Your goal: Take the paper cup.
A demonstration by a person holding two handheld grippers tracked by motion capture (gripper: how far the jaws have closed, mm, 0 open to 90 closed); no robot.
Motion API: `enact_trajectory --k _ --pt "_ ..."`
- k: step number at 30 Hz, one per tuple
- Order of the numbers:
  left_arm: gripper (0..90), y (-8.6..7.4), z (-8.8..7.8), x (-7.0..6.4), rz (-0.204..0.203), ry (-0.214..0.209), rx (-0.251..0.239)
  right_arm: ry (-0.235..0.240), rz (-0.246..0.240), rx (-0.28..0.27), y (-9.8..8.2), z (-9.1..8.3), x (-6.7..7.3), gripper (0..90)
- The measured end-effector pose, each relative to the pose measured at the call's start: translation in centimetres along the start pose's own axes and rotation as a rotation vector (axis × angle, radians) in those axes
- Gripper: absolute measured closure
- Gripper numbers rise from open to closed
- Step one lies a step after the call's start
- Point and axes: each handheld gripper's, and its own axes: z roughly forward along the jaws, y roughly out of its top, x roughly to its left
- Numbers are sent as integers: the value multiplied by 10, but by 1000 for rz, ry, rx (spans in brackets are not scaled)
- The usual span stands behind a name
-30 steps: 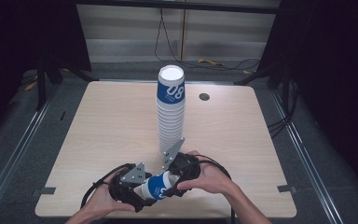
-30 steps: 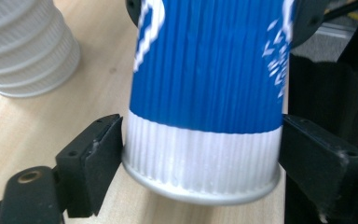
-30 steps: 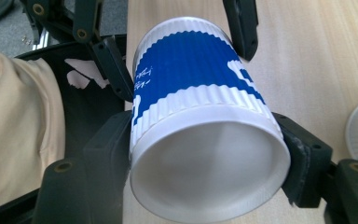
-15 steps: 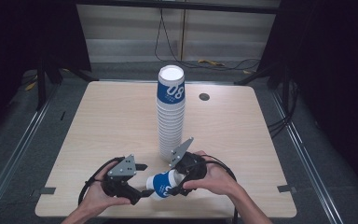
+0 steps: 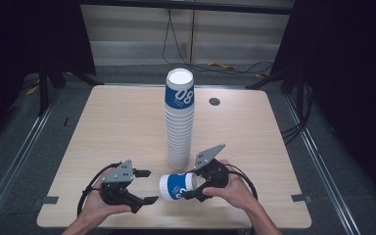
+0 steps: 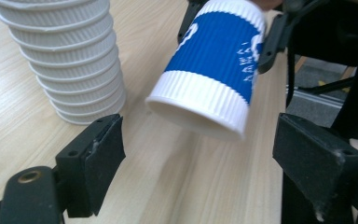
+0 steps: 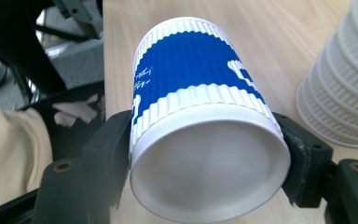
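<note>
Blue-and-white paper cup (image 5: 176, 186) held on its side by right gripper (image 5: 196, 188), jaws clamped on its base, near the surface's (image 5: 112, 122) front edge; left gripper (image 5: 145, 186) jaws apart, facing the cup's mouth; tall cup stack (image 5: 179, 122) just behind

The top cup of the cup stack (image 5: 179, 117) bears a large white "08" on its blue band with a line of small white lettering beneath it too small to read, and the loose cup (image 6: 213, 65) carries small white script on its blue band, also illegible.
</note>
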Motion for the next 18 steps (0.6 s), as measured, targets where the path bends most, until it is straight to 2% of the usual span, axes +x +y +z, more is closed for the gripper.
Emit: enact_trajectory --k 3,9,13,18 --pt "156 -1 -1 0 -13 0 -26 5 27 -51 -7 -3 -1 289" --pt "156 -6 1 2 -54 9 -46 18 43 -156 -17 -6 1 288" --pt "156 -7 -2 2 -76 7 -81 18 57 -210 -20 -8 2 288" --pt "156 -6 -4 2 -72 6 -100 20 72 -281 -21 -14 0 289"
